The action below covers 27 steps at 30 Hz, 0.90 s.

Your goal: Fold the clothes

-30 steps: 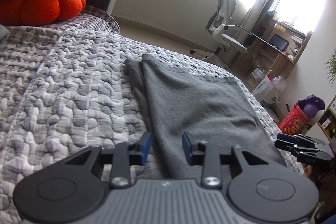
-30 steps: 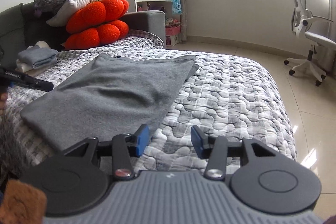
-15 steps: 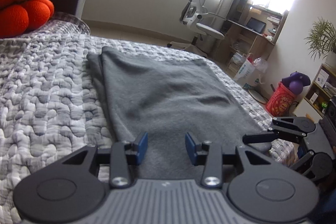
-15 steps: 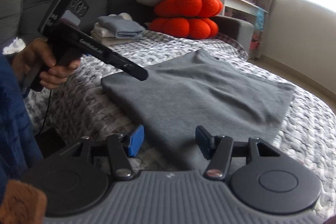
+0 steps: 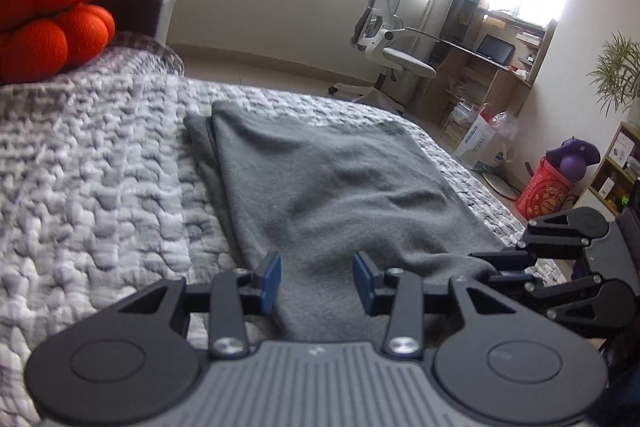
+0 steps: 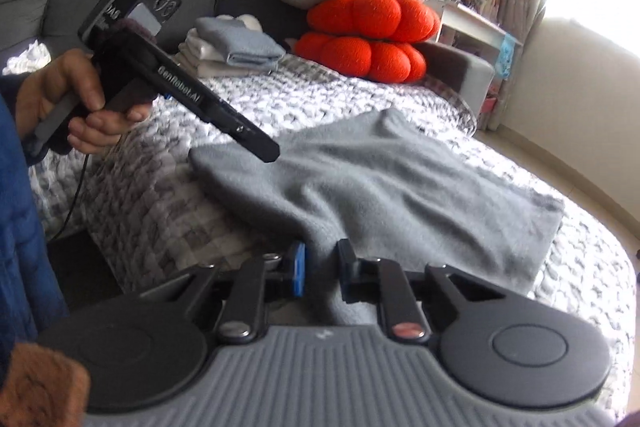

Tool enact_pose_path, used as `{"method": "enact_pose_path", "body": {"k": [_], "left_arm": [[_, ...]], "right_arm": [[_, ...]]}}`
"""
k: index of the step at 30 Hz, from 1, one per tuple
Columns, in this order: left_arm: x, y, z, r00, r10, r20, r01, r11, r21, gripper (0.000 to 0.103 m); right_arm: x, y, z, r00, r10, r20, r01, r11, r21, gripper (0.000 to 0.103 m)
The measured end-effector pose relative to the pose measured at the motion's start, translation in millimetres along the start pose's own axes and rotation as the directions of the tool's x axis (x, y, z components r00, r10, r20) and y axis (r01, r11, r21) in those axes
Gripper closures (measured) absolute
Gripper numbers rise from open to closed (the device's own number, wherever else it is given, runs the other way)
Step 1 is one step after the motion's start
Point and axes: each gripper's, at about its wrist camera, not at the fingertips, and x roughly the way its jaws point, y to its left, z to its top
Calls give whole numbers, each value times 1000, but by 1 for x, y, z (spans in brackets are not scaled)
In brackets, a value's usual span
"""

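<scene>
Grey-and-white quilted bedcover [image 5: 100,187] is carrying folded grey fleece garment [image 5: 328,187]. Left gripper [image 5: 316,277] is opening, pads spread over cloth at 6 o'clock. Right gripper [image 6: 322,273] is closing, pinching the garment's corner.

White lettering "GenRobot.AI" runs along the side of the left tool [image 6: 264,151].

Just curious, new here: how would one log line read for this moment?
grey fleece garment on quilted bed | right gripper jaws closing on garment | left gripper opening
</scene>
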Motion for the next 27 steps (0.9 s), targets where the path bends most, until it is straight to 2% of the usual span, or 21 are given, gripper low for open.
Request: {"method": "enact_pose_path", "body": {"k": [4,10,12,16,17,18,19,20,21,23,24,25,27], "left_arm": [[-11,-7,4,997,-78,15,77,996,36,48],[-13,-35,1,990,-143,6,140,973,184,29],[-8,-45,-3,991,-136,-8,134,961,242,26],[4,-56,-8,996,-83,-36,91,938,334,26],[7,-58,-10,998,-57,-41,68,932,357,28],[11,-58,-11,999,-23,-44,38,924,380,39],[16,-58,-11,999,16,-48,4,917,398,58],[20,-55,-11,997,49,-53,-24,918,396,67],[21,-50,-9,997,52,-55,-28,926,377,75],[21,-41,-4,998,29,-51,-11,945,326,83],[19,-38,-3,999,23,-44,-8,950,313,87],[17,-39,-2,999,23,-29,-13,950,313,88],[12,-40,0,1000,19,-10,-15,950,311,89]], "right_arm": [[1,-11,9,1000,-15,10,15,998,53,87],[6,-25,20,999,-32,7,31,992,123,87],[8,-30,23,999,-33,7,32,989,146,87],[10,-40,28,999,-34,9,32,982,187,87],[10,-41,28,999,-32,10,29,981,190,87],[10,-40,26,1000,-27,11,25,982,189,87],[10,-40,25,1000,-23,11,20,982,188,87],[10,-39,22,1000,-20,10,18,982,187,87],[8,-37,19,1000,-14,15,11,984,181,87],[3,-34,13,1000,1,28,-5,986,165,86],[0,-31,9,999,11,34,-16,988,152,78],[-3,-29,6,999,14,35,-18,991,135,62],[-9,-23,-3,1000,-5,28,2,996,93,49]]}}
